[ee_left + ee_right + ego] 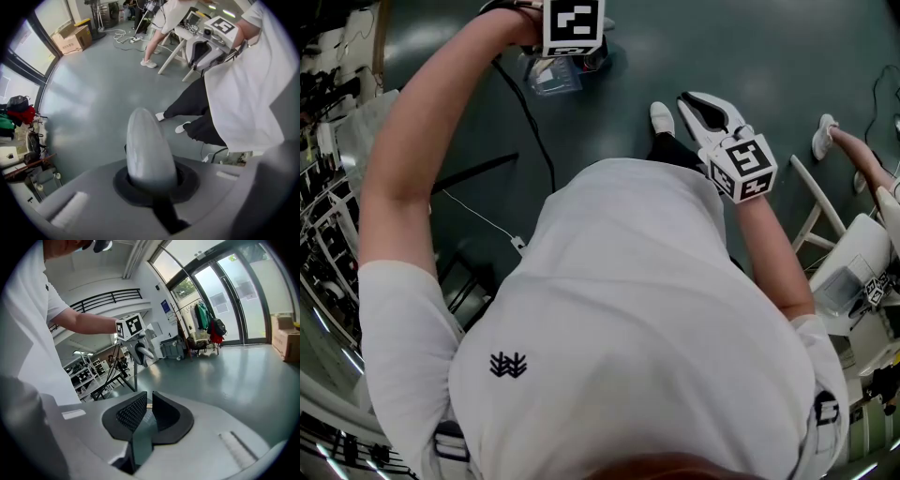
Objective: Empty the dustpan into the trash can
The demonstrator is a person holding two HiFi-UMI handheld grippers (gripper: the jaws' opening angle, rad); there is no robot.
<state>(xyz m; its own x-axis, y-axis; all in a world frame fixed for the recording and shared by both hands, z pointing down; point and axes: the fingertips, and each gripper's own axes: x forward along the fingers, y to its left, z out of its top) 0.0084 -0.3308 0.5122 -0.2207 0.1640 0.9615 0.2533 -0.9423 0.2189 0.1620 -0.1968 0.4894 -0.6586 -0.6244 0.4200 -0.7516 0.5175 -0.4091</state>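
**Both grippers held in the air over the floor**

Head view: a person in a white T-shirt point(637, 309) stands on a smooth dark grey-green floor point(769, 47). The left gripper point(569, 42) is raised at the outstretched left arm, its marker cube facing the camera. The right gripper point(698, 103) is held nearer the body, with its white jaws pointing away, just beside the person's white shoe point(662, 117). A thin black cable point(530, 122) runs across the floor below the left arm.

Left gripper view: the left gripper point(145, 145) shows its jaws pressed together into one grey oval, with nothing seen between them. Beyond lie a brown cardboard box point(72, 38) and, up at the right, the right gripper point(213, 37).

Right gripper view: the right gripper point(146, 411) has its dark ribbed pads point(130, 412) drawn together to a thin slit and holds nothing. The left gripper point(137, 347) hangs ahead, with tall glass doors point(234, 301) behind it.

The dustpan and the trash can cannot be made out in any view.
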